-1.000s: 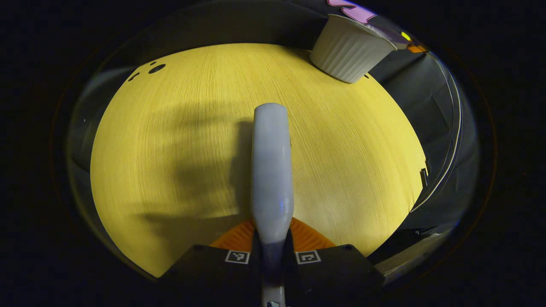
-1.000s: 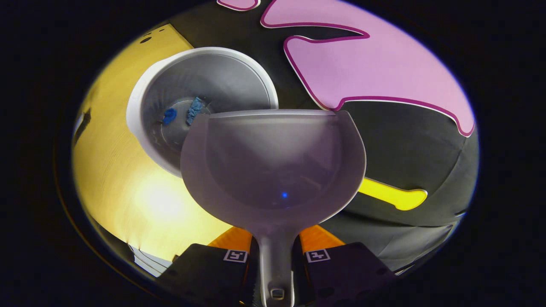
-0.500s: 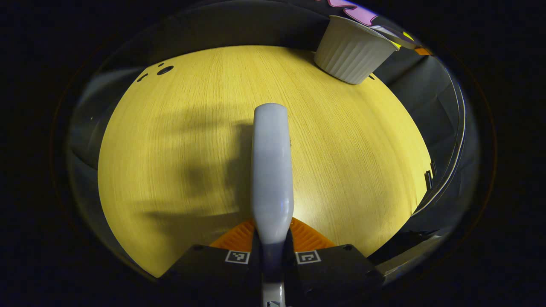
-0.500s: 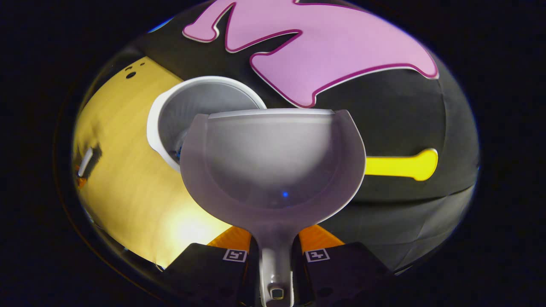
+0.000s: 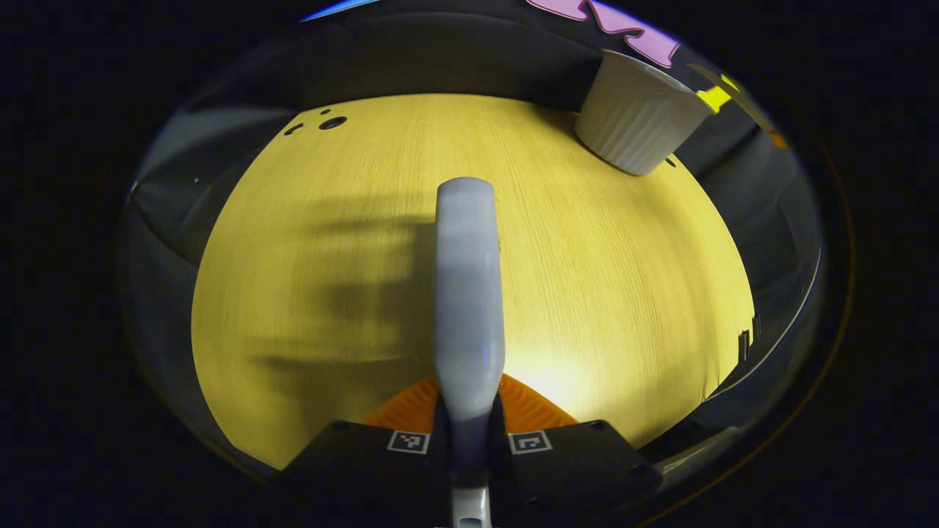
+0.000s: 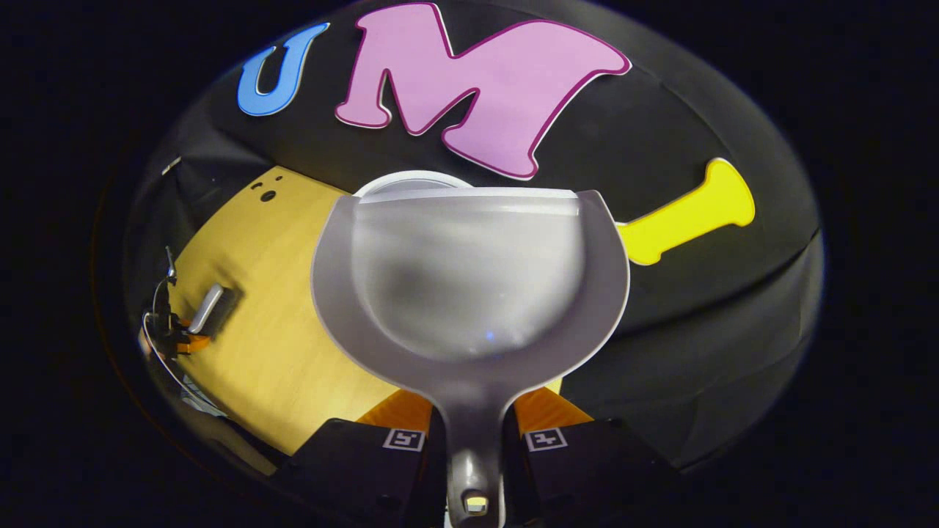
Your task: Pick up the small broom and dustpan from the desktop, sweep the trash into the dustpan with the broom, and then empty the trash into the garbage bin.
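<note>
Plastic dustpan (image 6: 469,293) looks light and stiff; the right tool (image 6: 473,440) holds it tight by its thin handle, lifted before the white bin (image 6: 411,180). Left tool (image 5: 469,440) grips the broom (image 5: 468,293) above the table (image 5: 601,279).

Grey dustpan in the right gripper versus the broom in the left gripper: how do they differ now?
The translucent grey dustpan is a wide scoop with a raised rim; the pale grey broom shows as a narrow rounded bar. The dustpan faces the booth wall, hiding most of the white bin; the broom hangs over the yellow wooden desktop. Each is clamped by its handle.
</note>
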`<state>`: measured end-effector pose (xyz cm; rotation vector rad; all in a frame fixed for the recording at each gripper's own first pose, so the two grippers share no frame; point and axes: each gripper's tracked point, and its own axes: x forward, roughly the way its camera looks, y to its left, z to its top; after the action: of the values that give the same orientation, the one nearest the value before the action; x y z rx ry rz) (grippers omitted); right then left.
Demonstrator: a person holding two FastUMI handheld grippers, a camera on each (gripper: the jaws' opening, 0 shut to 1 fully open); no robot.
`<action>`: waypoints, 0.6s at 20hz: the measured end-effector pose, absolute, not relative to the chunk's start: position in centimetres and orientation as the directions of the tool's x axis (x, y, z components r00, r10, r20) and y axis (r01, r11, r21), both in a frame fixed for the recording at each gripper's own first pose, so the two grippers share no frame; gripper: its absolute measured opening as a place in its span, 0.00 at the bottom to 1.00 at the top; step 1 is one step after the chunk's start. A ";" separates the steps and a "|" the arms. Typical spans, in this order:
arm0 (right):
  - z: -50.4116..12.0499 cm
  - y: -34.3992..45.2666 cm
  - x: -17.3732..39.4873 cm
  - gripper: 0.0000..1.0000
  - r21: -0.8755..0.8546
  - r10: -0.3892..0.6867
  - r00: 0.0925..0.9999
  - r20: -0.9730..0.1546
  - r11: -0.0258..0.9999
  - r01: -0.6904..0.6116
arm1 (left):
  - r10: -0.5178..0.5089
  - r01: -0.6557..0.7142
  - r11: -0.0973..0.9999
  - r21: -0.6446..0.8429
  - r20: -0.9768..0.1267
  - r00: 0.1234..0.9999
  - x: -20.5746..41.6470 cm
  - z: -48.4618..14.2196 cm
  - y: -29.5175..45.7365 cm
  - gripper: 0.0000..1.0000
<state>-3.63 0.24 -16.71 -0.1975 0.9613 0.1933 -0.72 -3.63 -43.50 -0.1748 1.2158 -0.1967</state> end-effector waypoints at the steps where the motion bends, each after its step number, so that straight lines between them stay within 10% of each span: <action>1: -17.3 0.8 -4.9 0.35 -0.058 0.096 0.557 -0.825 0.966 -0.253 | -0.238 0.047 0.971 -0.236 -0.911 0.337 -0.7 -43.3 -3.6 0.25; 12: -27.7 10.6 -16.8 0.34 0.121 0.244 0.473 -0.847 0.954 -0.275 | -0.194 0.037 0.981 -0.192 -0.922 0.336 -0.8 -42.4 -3.8 0.25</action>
<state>-16.77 10.64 -27.67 -0.0333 1.0307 0.3174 -0.76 -3.84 -42.37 -0.1461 1.2199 -0.1510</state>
